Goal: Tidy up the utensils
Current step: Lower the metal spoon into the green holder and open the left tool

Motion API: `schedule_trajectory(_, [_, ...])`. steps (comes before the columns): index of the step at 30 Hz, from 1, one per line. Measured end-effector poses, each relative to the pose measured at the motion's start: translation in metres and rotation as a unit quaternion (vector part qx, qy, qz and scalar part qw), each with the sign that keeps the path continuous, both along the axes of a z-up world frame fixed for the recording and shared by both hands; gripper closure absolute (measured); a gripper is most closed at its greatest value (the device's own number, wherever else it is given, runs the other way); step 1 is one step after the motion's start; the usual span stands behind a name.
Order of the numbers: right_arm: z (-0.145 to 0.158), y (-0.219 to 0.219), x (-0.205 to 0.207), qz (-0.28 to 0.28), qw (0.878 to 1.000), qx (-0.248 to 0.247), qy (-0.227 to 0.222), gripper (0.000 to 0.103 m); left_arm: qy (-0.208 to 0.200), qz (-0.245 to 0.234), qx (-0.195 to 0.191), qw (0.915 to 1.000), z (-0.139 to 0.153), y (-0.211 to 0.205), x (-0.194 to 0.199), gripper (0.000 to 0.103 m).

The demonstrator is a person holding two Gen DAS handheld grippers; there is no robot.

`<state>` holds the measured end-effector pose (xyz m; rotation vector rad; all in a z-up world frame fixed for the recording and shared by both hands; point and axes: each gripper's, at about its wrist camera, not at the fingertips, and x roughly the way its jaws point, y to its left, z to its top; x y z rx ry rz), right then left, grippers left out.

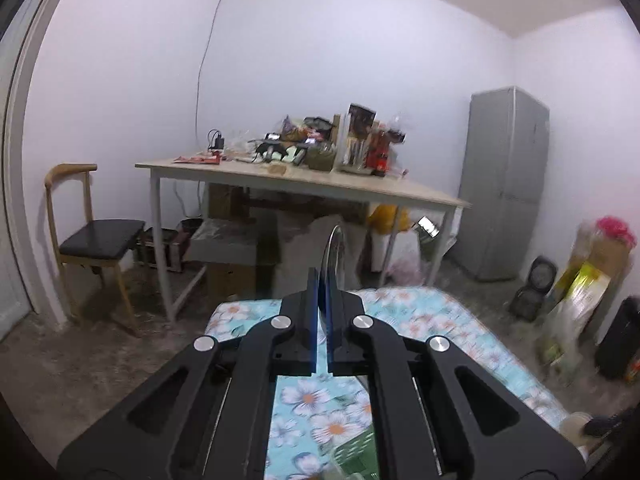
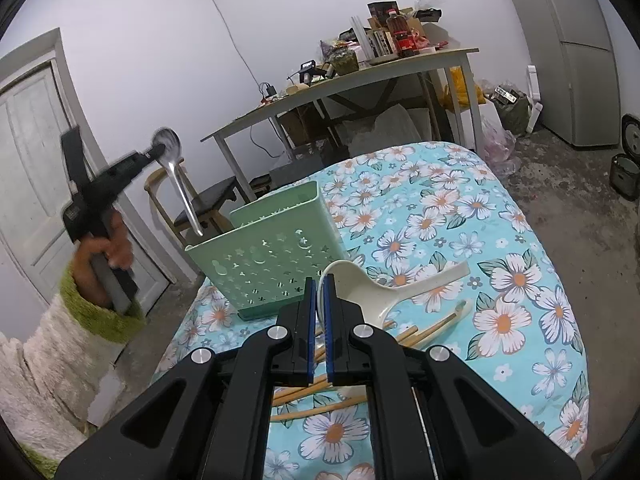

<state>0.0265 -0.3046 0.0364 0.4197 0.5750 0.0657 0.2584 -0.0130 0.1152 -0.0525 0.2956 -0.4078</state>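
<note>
In the left wrist view my left gripper (image 1: pixel 322 280) is shut on the bowl of a metal spoon (image 1: pixel 335 246), seen edge-on above the flowered table (image 1: pixel 404 304). From the right wrist view the left gripper (image 2: pixel 157 151) is raised at the left. The metal spoon (image 2: pixel 182 192) hangs from it, handle down, its tip just above the far left corner of the green perforated basket (image 2: pixel 264 256). My right gripper (image 2: pixel 319 290) is shut on the bowl rim of a cream plastic spoon (image 2: pixel 372 292), just in front of the basket. Several wooden chopsticks (image 2: pixel 424 330) lie on the cloth under it.
A person's hand (image 2: pixel 106 250) in a white and green sleeve holds the left gripper. Beyond the flowered table (image 2: pixel 520 240) stand a cluttered wooden desk (image 2: pixel 344 80), a chair (image 1: pixel 96 236), a grey fridge (image 1: pixel 504 184) and bags on the floor.
</note>
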Motion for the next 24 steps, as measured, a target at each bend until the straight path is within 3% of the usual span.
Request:
schedule_trajectory(8, [0.007, -0.002, 0.005, 0.002, 1.0, -0.002, -0.008, 0.099, 0.027, -0.009, 0.028, 0.9992, -0.043, -0.002, 0.012, 0.101])
schedule_trajectory(14, [0.037, -0.007, 0.013, 0.029, 0.998, 0.019, -0.049, 0.099, 0.07, -0.04, 0.022, 0.9965, -0.067, 0.003, 0.01, 0.096])
schedule_trajectory(16, [0.053, -0.008, 0.019, 0.049, 0.995, 0.042, -0.073, 0.099, 0.083, -0.044, 0.017, 0.9955, -0.07, 0.007, 0.009, 0.08])
schedule_trajectory(20, [0.083, -0.011, 0.03, 0.097, 0.983, 0.105, -0.118, 0.099, 0.082, -0.046, 0.007, 0.9955, -0.068, 0.014, -0.003, 0.067])
schedule_trajectory(24, [0.097, -0.015, 0.047, 0.143, 0.961, 0.193, -0.135, 0.099, 0.081, -0.046, -0.004, 0.9956, -0.065, 0.024, -0.017, 0.051])
